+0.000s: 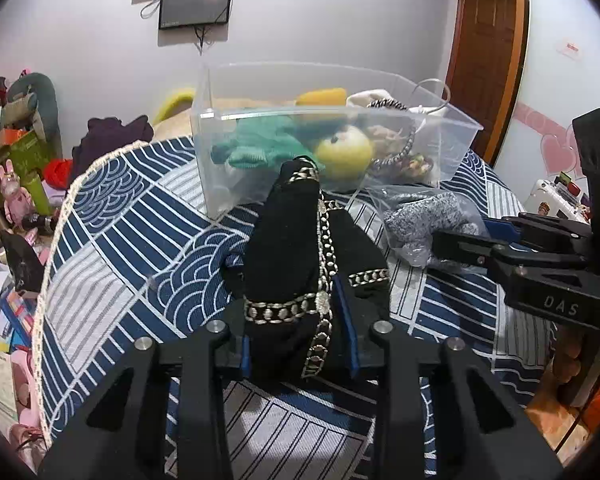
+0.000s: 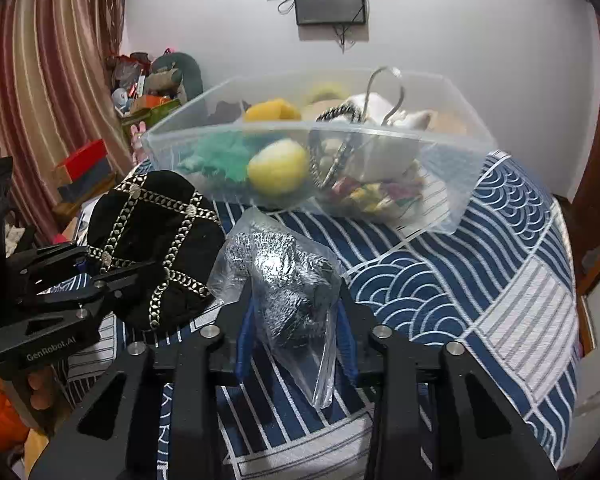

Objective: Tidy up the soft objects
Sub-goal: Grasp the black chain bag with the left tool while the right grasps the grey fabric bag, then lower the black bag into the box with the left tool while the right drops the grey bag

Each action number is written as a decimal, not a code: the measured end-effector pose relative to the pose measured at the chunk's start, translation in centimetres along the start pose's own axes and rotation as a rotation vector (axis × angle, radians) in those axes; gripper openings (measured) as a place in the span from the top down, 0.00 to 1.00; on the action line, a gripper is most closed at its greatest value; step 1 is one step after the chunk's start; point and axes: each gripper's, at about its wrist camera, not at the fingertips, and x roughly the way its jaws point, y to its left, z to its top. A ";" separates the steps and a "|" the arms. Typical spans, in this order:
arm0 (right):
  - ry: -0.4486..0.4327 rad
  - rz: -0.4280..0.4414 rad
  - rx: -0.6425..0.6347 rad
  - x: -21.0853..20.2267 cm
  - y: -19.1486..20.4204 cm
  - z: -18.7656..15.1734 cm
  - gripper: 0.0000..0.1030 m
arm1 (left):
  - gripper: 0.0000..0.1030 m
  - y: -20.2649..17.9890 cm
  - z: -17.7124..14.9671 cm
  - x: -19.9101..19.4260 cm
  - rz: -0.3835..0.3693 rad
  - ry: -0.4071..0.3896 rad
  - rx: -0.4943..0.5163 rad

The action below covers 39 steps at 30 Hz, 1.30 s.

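My left gripper [image 1: 296, 336] is shut on a black velvet pouch with silver chain trim [image 1: 296, 248], held above the blue patterned cloth; the pouch also shows in the right wrist view [image 2: 152, 240]. My right gripper [image 2: 296, 332] is shut on a clear plastic bag holding a grey knit item [image 2: 292, 280], seen to the right in the left wrist view [image 1: 428, 220]. A clear plastic bin [image 1: 452, 128] stands just beyond both, holding a green cloth [image 1: 256, 148], a yellow ball [image 1: 344, 152], and other soft items.
The blue-and-white patterned cloth [image 2: 480, 280] covers a raised surface. Clutter of boxes and toys [image 1: 16, 168] lies off its left edge. A wooden door [image 1: 484, 60] stands at the back right, a curtain [image 2: 40, 80] at the left.
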 end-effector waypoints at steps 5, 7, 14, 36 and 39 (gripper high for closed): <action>-0.047 -0.010 0.017 -1.8 -1.1 0.0 0.71 | 0.78 0.1 0.5 -1.4 0.009 -0.042 -0.003; -0.075 -0.017 0.018 -2.7 -1.4 0.4 0.71 | 0.78 0.5 0.9 -2.1 0.014 -0.066 -0.015; -0.169 -0.055 0.016 -5.3 -2.0 1.9 0.71 | 0.79 1.7 2.9 -4.3 0.029 -0.146 -0.040; -0.236 -0.155 0.022 -2.0 -2.5 8.0 0.71 | 0.79 1.9 11.5 -3.0 0.074 -0.304 -0.028; -0.187 -0.156 0.032 -0.4 -2.9 7.8 0.71 | 0.79 2.2 11.8 -0.7 0.079 -0.253 -0.039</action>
